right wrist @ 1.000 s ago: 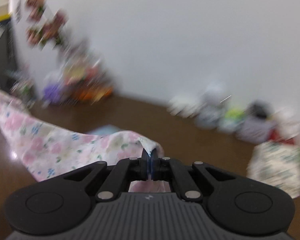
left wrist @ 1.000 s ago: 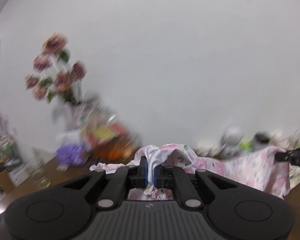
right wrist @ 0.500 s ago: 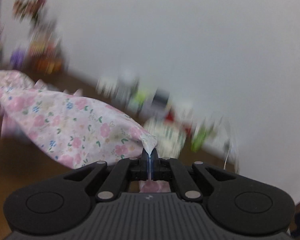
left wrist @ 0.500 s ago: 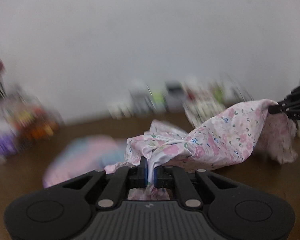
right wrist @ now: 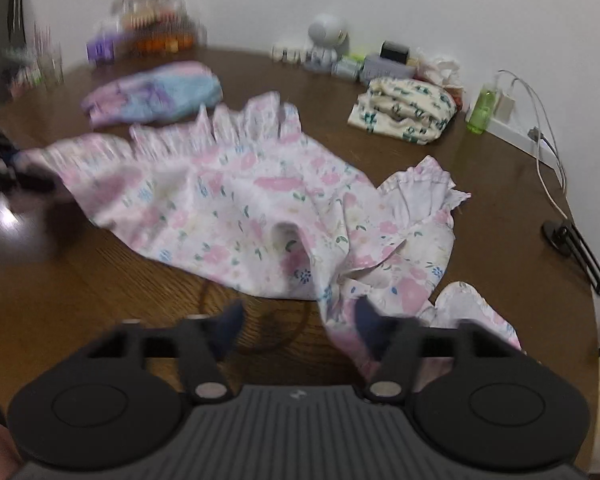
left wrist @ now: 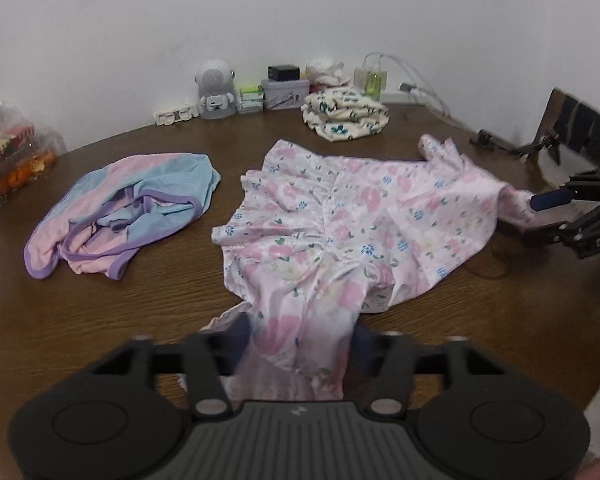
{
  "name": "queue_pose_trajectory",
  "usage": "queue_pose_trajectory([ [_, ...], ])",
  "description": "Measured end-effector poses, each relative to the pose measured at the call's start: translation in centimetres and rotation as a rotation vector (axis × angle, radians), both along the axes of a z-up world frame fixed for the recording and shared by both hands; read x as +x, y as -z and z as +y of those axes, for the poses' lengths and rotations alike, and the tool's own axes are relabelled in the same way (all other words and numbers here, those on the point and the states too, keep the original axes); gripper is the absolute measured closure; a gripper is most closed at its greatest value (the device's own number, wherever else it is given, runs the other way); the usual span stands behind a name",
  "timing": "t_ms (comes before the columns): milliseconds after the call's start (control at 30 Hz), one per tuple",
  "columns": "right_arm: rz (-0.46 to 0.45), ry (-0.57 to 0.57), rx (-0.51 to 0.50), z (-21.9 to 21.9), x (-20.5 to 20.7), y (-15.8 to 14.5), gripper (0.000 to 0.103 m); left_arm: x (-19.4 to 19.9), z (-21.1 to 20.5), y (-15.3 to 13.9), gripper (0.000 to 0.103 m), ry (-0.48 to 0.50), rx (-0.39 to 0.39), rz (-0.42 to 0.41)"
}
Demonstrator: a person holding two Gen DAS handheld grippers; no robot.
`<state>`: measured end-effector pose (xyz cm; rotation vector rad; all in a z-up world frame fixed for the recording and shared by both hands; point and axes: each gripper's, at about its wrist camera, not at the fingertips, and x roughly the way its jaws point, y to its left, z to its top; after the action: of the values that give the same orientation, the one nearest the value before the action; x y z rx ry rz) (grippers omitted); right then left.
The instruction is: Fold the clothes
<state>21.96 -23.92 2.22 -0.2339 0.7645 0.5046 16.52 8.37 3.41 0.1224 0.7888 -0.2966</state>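
Left wrist view: the left gripper [left wrist: 298, 344] is opening, jaws spreading, with a soft bunch of the floral garment [left wrist: 340, 224] lying between the dark blue pads but not pinched. This garment, thin pale pink cloth printed with pink and blue flowers and edged in ruffles, is lying rumpled across the dark wood-grain table [left wrist: 100, 312]. Its far end is reaching the right gripper [left wrist: 556, 216], whose black link bears white letters reading "DAS", possibly cut off. Right wrist view, blurred: the right gripper [right wrist: 298, 320] is also opening, a fold of cloth draping against one pad, nothing clamped. A striped pink-and-blue garment [left wrist: 128, 216] with purple binding is sitting crumpled to the left, apart. A folded cream cloth [left wrist: 346, 116] with green print is resting near the wall, beside a lavender tin [left wrist: 285, 94] whose script is unreadable and a round white robot figure [left wrist: 215, 92].
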Motion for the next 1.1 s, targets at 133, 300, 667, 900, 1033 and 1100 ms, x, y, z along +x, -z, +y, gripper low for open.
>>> queue_pose_trajectory([
  [133, -0.031, 0.076, 0.093, -3.5, -0.6, -2.3, 0.015, -0.2, 1.7, -2.8, 0.019, 0.011, -0.067, -0.011],
  [300, -0.025, 0.234, 0.095, -6.8, 2.9, -3.7, 0.014, 3.3, 1.1, -6.1, 0.008, 0.0, -0.045, -0.056],
  [667, 0.078, 0.292, 0.039, -3.8, 14.2, -0.7, 0.014, 17.7, -5.2, -2.4, 0.008, -0.039, 0.03, 0.074],
  [900, 0.162, 0.281, 0.05, -2.3, 18.2, 1.4, 0.016, 24.3, -6.5, 1.2, 0.009, -0.086, 0.009, 0.124],
  [1033, 0.198, 0.276, 0.053, -2.0, 19.2, 2.5, 0.025, 26.8, -7.0, 2.3, 0.011, -0.102, 0.017, 0.14],
  [1100, 0.214, 0.272, 0.049, -1.9, 19.5, 3.0, 0.031, 27.9, -7.2, 2.9, 0.013, -0.111, 0.024, 0.152],
])
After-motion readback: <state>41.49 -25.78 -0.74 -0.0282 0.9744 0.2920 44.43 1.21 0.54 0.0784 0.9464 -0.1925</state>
